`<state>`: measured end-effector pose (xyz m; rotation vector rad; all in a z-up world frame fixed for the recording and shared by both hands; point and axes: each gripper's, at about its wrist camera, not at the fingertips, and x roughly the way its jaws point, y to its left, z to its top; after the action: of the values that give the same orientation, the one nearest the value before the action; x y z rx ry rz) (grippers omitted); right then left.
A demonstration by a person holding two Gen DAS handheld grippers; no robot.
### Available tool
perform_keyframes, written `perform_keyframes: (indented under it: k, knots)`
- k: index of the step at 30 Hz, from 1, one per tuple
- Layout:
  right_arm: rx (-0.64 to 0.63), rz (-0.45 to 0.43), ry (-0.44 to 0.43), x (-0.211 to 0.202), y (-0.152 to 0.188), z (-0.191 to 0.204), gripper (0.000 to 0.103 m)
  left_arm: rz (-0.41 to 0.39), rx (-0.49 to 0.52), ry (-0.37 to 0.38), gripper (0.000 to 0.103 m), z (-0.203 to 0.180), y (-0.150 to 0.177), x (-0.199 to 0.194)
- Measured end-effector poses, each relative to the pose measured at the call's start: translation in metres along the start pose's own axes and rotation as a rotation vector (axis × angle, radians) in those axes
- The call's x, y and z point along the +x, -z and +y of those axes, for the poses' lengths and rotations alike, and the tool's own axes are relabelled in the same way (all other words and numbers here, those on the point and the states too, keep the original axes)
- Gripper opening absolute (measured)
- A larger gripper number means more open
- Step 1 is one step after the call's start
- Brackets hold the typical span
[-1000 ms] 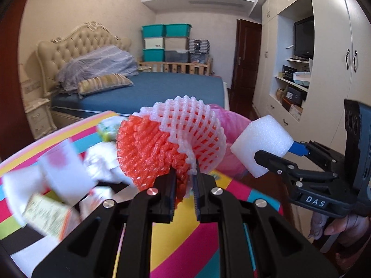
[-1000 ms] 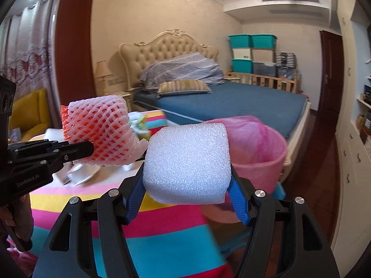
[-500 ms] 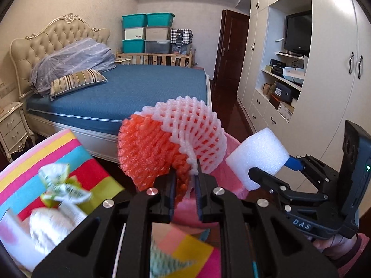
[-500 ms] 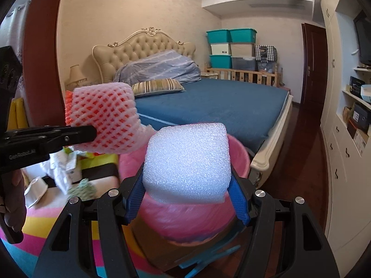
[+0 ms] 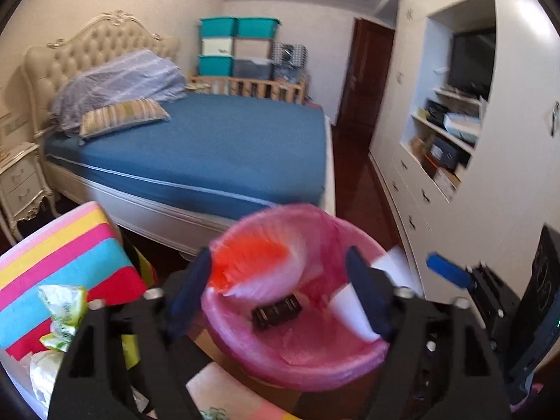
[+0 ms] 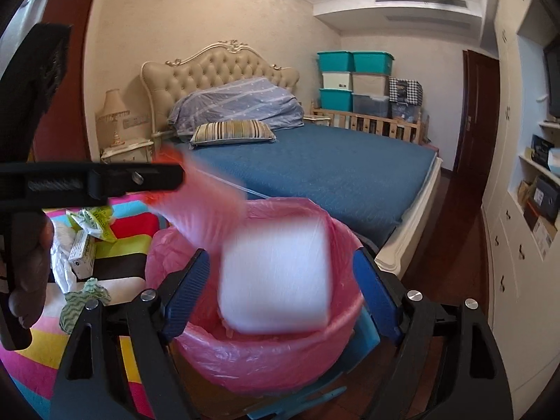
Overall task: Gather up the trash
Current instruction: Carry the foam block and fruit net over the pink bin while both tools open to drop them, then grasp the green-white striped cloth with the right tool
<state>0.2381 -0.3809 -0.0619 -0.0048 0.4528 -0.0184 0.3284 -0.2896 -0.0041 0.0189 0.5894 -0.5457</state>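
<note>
On the striped surface [image 5: 66, 255] at left lie wrappers [image 5: 61, 309]. The left claw [image 5: 280, 294] has just been opening, jaws apart, and the blurred foam net [image 5: 255, 266] hangs free between them over the pink-lined bin [image 5: 301, 360]. The right claw [image 6: 280, 287] has also just been opening; the blurred foam block [image 6: 276, 276] sits loose between its pads over the bin
</note>
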Motion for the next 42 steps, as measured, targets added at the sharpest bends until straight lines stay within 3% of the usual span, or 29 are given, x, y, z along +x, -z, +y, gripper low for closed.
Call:
perform_keyframes:
  k: [3,7,10,21,35,42]
  knots:
    - [0.011,0.001,0.008,-0.008,0.005,-0.003,0.079,-0.002,-0.010,-0.003,0.078,0.012,0.001,-0.011]
    - [0.019,0.004,-0.006,-0.026,0.014,0.000,0.080,-0.045,0.024,-0.093,0.093,0.022,0.013,-0.036]
    - [0.014,0.012,-0.016,-0.036,0.018,0.007,0.083,-0.068,0.023,-0.157,0.096,0.033,0.023,-0.060]
    - [-0.012,0.039,-0.130,-0.048,0.024,0.063,0.084,-0.128,-0.005,-0.299,0.098,0.064,0.070,-0.154]
    - [-0.056,0.127,-0.205,-0.037,0.032,0.132,0.084,-0.077,-0.100,-0.429,0.098,0.113,0.158,-0.231]
    - [-0.099,0.188,-0.187,-0.023,0.029,0.159,0.084,-0.057,-0.176,-0.482,0.098,0.138,0.183,-0.252]
